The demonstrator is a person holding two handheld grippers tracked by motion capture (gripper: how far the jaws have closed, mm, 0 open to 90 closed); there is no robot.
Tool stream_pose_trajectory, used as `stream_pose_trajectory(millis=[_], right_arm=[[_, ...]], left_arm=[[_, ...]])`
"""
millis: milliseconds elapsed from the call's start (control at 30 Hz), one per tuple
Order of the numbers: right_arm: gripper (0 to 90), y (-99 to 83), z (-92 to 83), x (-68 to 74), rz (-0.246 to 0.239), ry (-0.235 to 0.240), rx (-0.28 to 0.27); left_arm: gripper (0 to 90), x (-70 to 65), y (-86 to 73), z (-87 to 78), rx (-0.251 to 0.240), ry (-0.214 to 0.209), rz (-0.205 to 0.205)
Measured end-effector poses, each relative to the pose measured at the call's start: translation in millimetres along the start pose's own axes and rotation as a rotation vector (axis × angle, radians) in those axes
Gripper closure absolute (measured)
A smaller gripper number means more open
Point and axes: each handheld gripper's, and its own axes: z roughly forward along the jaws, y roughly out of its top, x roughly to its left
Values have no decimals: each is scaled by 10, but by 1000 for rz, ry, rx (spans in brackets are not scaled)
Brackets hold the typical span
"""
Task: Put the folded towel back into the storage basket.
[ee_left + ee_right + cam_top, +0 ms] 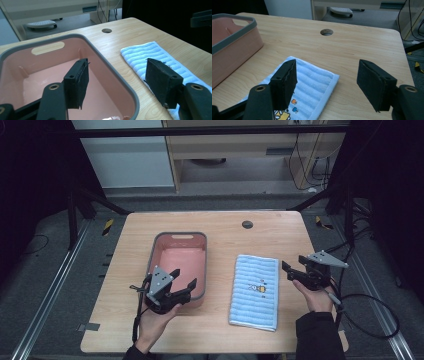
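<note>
Pale wood table (pixel 225 227), with a folded blue striped towel (pixel 256 291) lying flat on it as the landmark; a small cartoon print sits on the towel's near half. Pink basin (pixel 179 254) with a grey rim stands to the towel's left, apart from it, bare wood between. Left gripper (pixel 184 279), held in the person's left hand, hangs over the basin's near right corner, jaws spread wide with nothing between them; in the left gripper view one jaw stands over the basin's inside, the other over the towel's edge. Right gripper (pixel 292 265), in the right hand, sits just off the towel's right edge, jaws pointing toward the cloth, wide apart and empty. Round cable hole (pixel 247 224) lies beyond the towel's far end.
</note>
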Motion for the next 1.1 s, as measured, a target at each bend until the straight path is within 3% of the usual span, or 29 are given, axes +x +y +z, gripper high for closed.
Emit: stream_pose_trajectory(millis=[800, 1100], right_arm=[[343, 25, 153, -27, 24, 11, -5], [365, 59, 219, -12, 4, 14, -5]], left_arm=[[355, -444, 46, 377, 22, -61, 51], [367, -624, -4, 507, 45, -89, 64]])
